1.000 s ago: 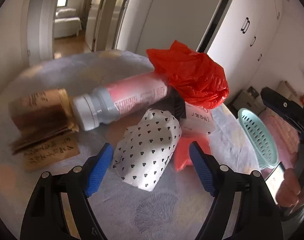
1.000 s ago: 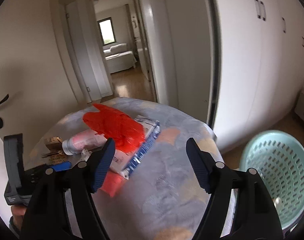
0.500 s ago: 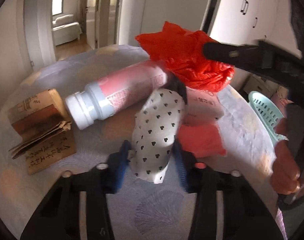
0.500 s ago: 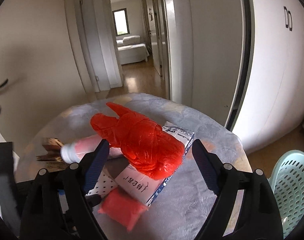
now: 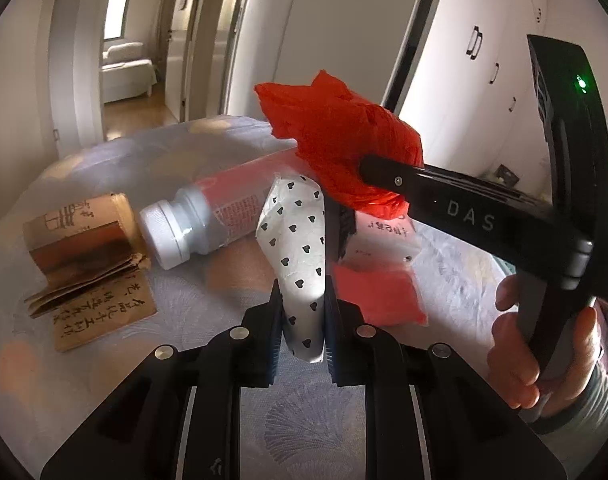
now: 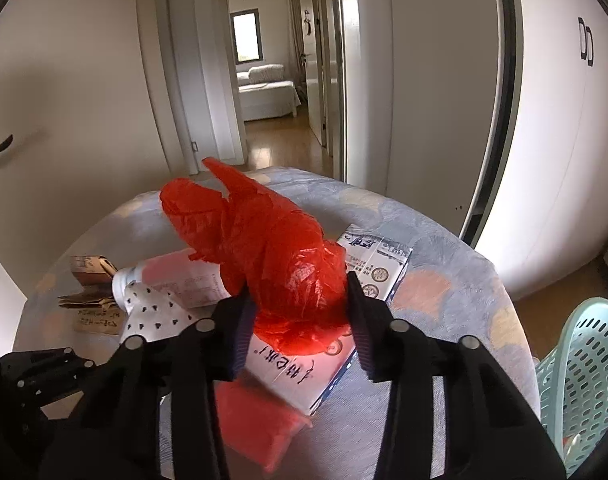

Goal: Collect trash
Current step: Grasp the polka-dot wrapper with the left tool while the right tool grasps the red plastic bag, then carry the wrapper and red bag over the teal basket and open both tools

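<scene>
Over at the right edge of the right wrist view, the mint laundry-style basket stands beside the counter, cut off by the frame; only a scrap of something pale shows through its slots, too small to name. On the counter the trash sits in a heap. The left gripper has just been closing and now pinches the white heart-print paper bag between its blue pads, the bag standing up from the jaws. The right gripper has just been closing too, and its pads press into the sides of the crumpled red plastic bag, which rests on a white printed carton. A pink-labelled bottle with a white cap lies on its side, half hidden behind both bags. Folded brown paper lies beside the cap, and a flat red packet peeks out under the carton. A hand holds the right gripper's handle.
</scene>
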A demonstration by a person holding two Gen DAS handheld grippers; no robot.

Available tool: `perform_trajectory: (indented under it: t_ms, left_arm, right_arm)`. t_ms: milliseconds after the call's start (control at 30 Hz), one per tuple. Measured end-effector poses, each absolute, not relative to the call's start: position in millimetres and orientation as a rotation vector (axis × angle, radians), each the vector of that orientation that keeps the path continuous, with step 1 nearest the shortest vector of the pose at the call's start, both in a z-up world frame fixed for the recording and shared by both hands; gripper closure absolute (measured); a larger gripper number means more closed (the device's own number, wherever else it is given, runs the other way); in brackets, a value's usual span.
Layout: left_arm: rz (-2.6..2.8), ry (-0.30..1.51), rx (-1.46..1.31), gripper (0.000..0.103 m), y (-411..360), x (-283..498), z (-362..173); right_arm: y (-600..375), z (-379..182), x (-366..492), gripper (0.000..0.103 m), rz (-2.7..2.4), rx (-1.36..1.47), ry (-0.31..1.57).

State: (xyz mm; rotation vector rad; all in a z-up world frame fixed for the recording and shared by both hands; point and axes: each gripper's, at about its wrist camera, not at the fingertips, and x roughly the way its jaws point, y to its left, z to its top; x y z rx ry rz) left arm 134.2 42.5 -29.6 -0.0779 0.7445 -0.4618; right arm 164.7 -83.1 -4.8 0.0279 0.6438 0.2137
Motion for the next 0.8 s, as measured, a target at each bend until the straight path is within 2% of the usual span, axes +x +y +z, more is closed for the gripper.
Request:
perform_trajectory:
  t_ms: [333,800]
  left_arm:
    - [-0.506,0.723,-0.067,0.087,44,138,-29]
    - [-0.569,0.679,-0.013,0.087,26,119,-21]
  right_arm:
    - [-122,2,136,0.068,0.209,0.178,0.608]
    - [-159,15,77,0.069,0.164,0.186,0.562]
